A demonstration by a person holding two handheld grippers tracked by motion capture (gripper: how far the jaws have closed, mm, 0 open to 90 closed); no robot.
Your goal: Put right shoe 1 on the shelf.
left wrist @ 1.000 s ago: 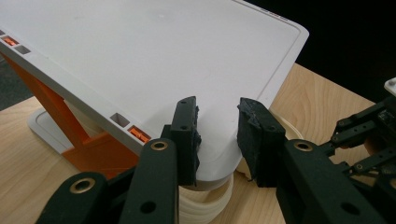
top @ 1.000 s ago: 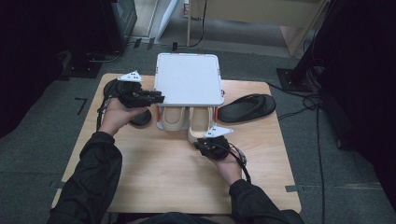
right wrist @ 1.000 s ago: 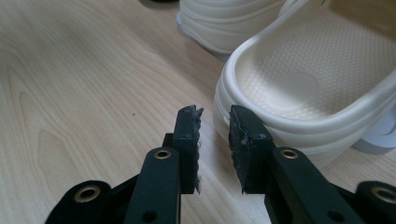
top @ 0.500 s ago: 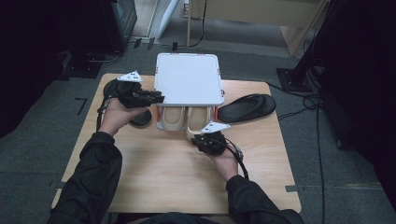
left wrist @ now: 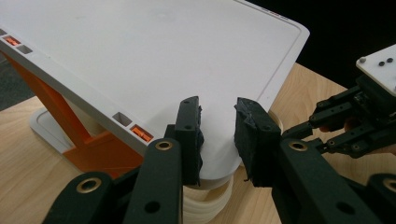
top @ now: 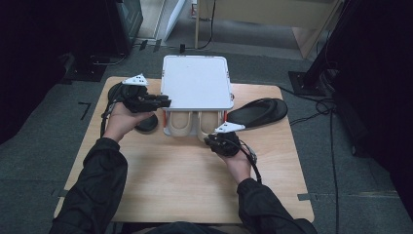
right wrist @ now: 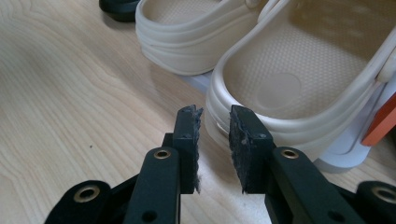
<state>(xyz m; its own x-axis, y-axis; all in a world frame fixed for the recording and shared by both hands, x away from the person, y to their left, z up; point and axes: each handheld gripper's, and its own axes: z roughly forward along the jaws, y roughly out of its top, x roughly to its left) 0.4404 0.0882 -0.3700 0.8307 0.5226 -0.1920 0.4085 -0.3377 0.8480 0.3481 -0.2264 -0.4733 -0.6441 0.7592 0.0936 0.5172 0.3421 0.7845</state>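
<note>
Plainly, the risk sits at the beige clog [right wrist: 280,79], which lies under the tilted white plate [top: 197,83] of the stand beside its twin [top: 181,124], heel toward the person. The right tool [right wrist: 215,116] hovers just short of that heel, its 2 jaws a narrow gap apart and holding nothing. If it closes there it would likely pinch air, or nip only the rounded rim and slip off. The left tool [left wrist: 217,112] is at the plate's near corner; its jaws have just been closing, with nothing clamped between them that I can see. A push there could tip or slide the stand across the tabletop [top: 185,180], nudging both clogs out of line
</note>
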